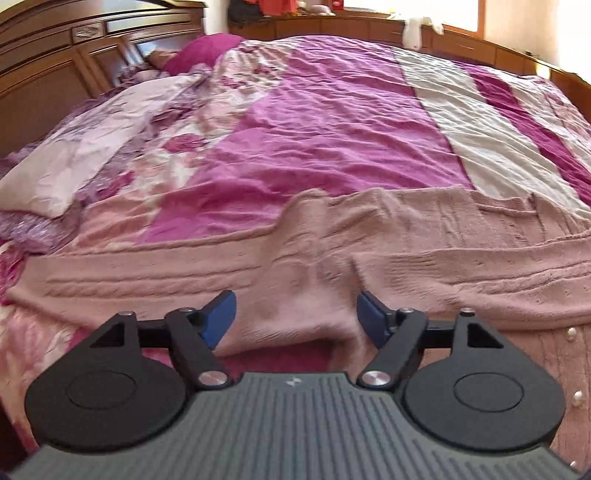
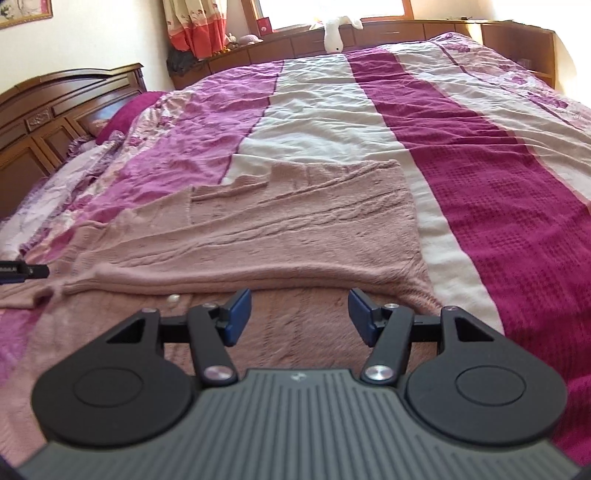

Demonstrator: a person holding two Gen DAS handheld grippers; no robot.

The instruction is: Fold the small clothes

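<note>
The pink knit cardigan (image 2: 295,229) lies spread on the bed, its near hem directly under both grippers and its far edge reaching toward twelve o'clock across the striped bedspread (image 2: 498,184). It looks soft, limp and fairly thick, a cable-knit that should drape and sag rather than hold a shape, and likely stretch if pulled from one corner. Pearl-like buttons (image 1: 571,334) run down the front edge at about four o'clock in the left wrist view, so a pinch is better placed on plain knit, not on them. Sensible holds appear to be the raised ridge of fabric just ahead of each gripper, or the outer side edges.

The left gripper (image 1: 295,317) has its jaws spread wide and holds nothing; a bunched hump of knit rises between the blue pads (image 1: 221,317), whether touching them I cannot tell. The right gripper (image 2: 299,315) is likewise wide apart and empty, hovering over flat knit with a rolled edge of the cardigan just beyond at twelve o'clock.

Further off, at ten o'clock, a wooden headboard (image 2: 55,122) stands behind a magenta pillow (image 1: 203,51). At twelve o'clock, a white plush toy (image 2: 334,31) sits on a wooden ledge below the window.
</note>
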